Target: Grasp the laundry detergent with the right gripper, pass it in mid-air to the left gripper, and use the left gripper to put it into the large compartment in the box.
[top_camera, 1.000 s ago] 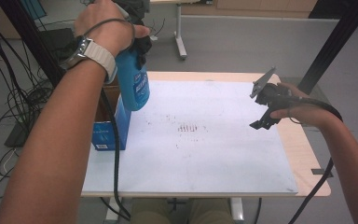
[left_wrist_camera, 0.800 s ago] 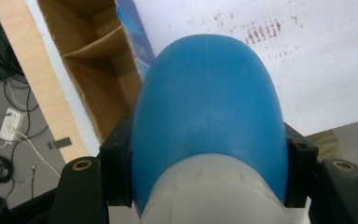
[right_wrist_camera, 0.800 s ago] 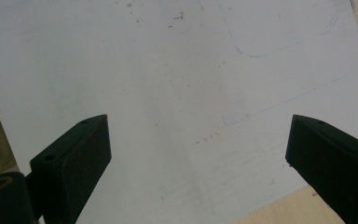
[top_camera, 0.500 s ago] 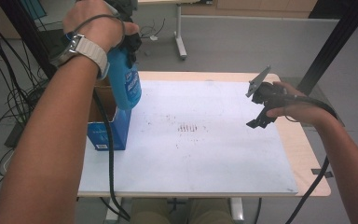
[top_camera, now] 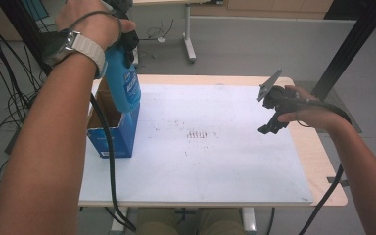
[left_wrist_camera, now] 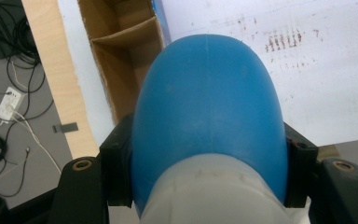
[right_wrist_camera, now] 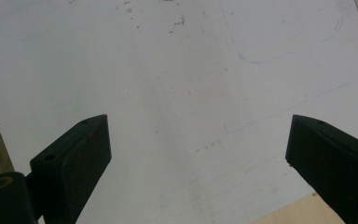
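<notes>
A blue plastic bottle [top_camera: 124,87] hangs upright over the open cardboard box [top_camera: 108,128] at the table's left side, its base just above the box's rim. My left gripper [top_camera: 122,34] is shut on the bottle's upper part. In the left gripper view the blue bottle [left_wrist_camera: 207,107] sits squeezed between both black jaws, with the divided cardboard box [left_wrist_camera: 121,56] below it. My right gripper [top_camera: 270,111] hovers above the white sheet at the right, and in the right gripper view its jaws [right_wrist_camera: 198,154] stand wide apart with nothing between them.
A white sheet [top_camera: 200,147] with faint brown marks covers most of the wooden table [top_camera: 318,156]. Cables [top_camera: 10,98] lie on the floor to the left, and a black post [top_camera: 352,44] rises at the far right. A desk leg [top_camera: 188,34] stands behind the table.
My left hand has carried the bottle leftward, from above the white sheet to over the open box. The right hand has kept still.
</notes>
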A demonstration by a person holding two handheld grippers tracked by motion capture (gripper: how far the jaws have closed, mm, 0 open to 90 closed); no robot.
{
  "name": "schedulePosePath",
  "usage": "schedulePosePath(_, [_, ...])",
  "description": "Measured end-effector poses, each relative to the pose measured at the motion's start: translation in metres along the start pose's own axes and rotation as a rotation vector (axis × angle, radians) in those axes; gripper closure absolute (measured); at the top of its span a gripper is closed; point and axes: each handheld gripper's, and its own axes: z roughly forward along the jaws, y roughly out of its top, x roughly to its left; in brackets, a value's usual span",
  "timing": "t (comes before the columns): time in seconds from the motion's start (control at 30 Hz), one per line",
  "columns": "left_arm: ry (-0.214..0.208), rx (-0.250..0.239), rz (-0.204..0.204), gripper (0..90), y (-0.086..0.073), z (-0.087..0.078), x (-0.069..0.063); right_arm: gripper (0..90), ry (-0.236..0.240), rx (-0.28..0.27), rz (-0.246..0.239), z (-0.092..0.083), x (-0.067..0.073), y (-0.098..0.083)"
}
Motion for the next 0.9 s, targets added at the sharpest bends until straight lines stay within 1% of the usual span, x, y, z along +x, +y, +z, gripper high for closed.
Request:
schedulePosePath(0.1, [-0.005,0.001,-0.009,37.6,0.0,-0.001,0.003,6.6,-0.001,-0.001,0.0,0.0,-0.001,0.0])
schedulePosePath(0.17, [-0.006,-0.006,-0.022,37.6,0.0,0.0,0.005,6.6,-0.001,-0.001,0.001,-0.001,-0.001,0.0])
schedulePosePath(0.2, [-0.005,0.0,-0.022,37.6,0.0,0.0,0.006,6.6,-0.001,0.0,0.001,-0.001,-0.001,0.001])
schedulePosePath(0.33, [0.005,0.0,-0.035,37.6,0.001,0.0,0.009,6.6,0.001,-0.003,0.001,-0.001,-0.002,0.001])
schedulePosePath(0.57, [0.002,0.013,-0.051,37.6,0.006,0.001,0.017,6.6,0.008,0.005,0.004,0.0,-0.004,-0.001])
schedulePosePath(0.77, [-0.004,0.006,-0.083,37.6,0.007,0.002,0.026,6.6,0.006,0.008,0.017,0.0,-0.006,-0.004])
schedulePosePath(0.9, [0.0,0.007,-0.097,37.6,0.008,0.003,0.031,6.6,0.005,0.011,0.02,-0.001,-0.007,-0.005])
